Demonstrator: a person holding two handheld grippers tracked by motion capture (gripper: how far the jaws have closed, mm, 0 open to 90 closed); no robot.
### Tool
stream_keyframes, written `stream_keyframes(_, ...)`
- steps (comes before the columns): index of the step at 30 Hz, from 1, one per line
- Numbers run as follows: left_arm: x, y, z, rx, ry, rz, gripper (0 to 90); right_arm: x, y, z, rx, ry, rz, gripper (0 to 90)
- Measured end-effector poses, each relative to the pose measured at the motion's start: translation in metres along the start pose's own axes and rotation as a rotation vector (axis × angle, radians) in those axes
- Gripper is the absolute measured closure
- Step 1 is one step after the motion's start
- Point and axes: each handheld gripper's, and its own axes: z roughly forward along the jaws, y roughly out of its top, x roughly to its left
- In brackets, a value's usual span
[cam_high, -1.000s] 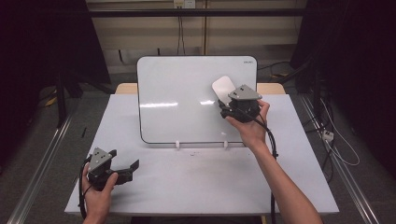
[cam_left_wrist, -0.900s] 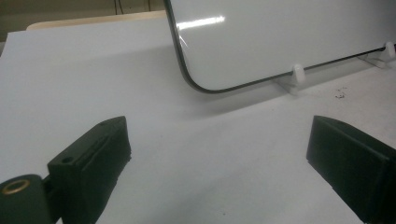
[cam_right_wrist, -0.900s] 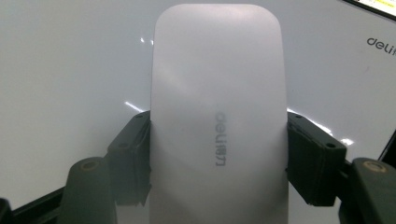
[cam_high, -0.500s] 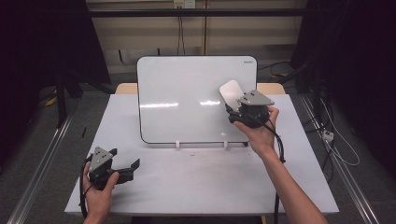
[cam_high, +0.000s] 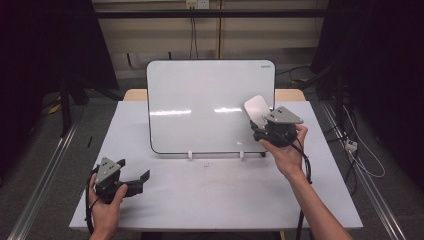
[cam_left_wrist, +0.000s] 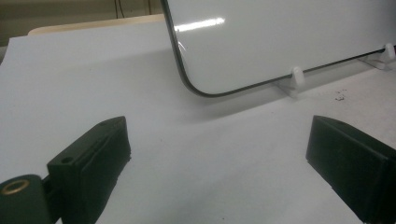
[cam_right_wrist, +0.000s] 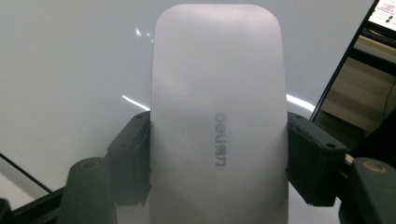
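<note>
We see a white board (cam_high: 200, 107) standing up on two little white feet at the back of a white table (cam_high: 225, 200). Our right gripper (cam_high: 261, 129) is up near the right side of the board. Its jaws are squeezed shut on a white eraser (cam_high: 256, 109), one jaw on each long side. In the right gripper view the eraser (cam_right_wrist: 217, 116) stands tall between the two black jaws, with grey letters on it, and the board (cam_right_wrist: 70, 70) is right behind it. We cannot tell if the eraser is touching the board or is just in front of it. The right hand (cam_high: 285, 152) holds the gripper from below. Our left gripper (cam_high: 137, 181) is low at the front left of the table, well apart from the board. Its jaws are wide open and hold nothing. In the left gripper view we see bare table (cam_left_wrist: 210, 163) between the jaws and the bottom corner of the board (cam_left_wrist: 280, 42) farther off. The left hand (cam_high: 105, 210) holds this gripper near the table edge.
</note>
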Motion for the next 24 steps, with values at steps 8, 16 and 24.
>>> stream_keyframes(8, 0.0, 0.0, 0.0, 0.003, -0.005, 0.006, 6.1, 0.003, -0.013, -0.004, 0.018, -0.008, -0.001, 31.3)
stream_keyframes(16, -0.001, 0.0, 0.002, 0.006, -0.007, 0.005, 6.1, 0.012, -0.026, -0.001, 0.037, -0.019, -0.023, 31.3)
stream_keyframes(24, -0.001, 0.0, 0.002, 0.009, -0.003, 0.001, 6.0, 0.017, -0.038, 0.005, 0.066, -0.03, -0.051, 31.3)
